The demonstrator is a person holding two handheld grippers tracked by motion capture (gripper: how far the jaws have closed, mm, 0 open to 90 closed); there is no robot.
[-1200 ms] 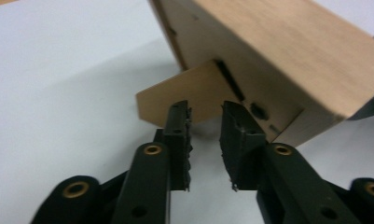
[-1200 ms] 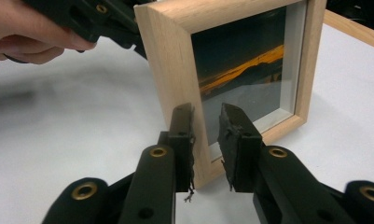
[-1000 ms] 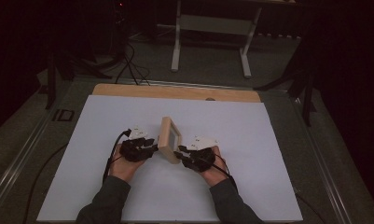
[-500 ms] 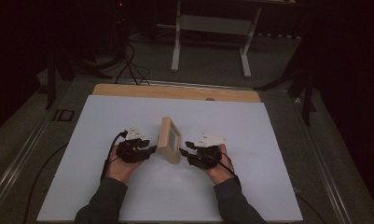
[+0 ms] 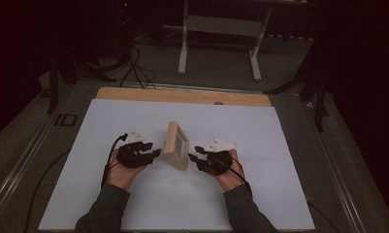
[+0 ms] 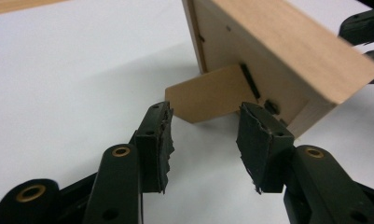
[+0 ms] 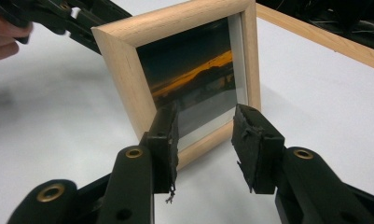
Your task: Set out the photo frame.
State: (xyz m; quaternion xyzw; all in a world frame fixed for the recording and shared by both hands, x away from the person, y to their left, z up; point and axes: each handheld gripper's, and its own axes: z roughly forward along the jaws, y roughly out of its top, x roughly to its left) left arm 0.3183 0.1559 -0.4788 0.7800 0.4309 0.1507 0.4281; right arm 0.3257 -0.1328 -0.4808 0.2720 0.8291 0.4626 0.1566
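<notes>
High view: wooden picture frame (image 5: pixel 176 144) stands upright mid-table on the white sheet (image 5: pixel 279 194), propped, so the standing-up looks done and only backing off is left; left gripper (image 5: pixel 155 153) and right gripper (image 5: pixel 196 151) flank it, palms low on the sheet. Left gripper view: jaws have just been opening, nothing between them, aimed at the back stand (image 6: pixel 208 93). Right gripper view: jaws released, facing the glass front (image 7: pixel 194 70).
</notes>
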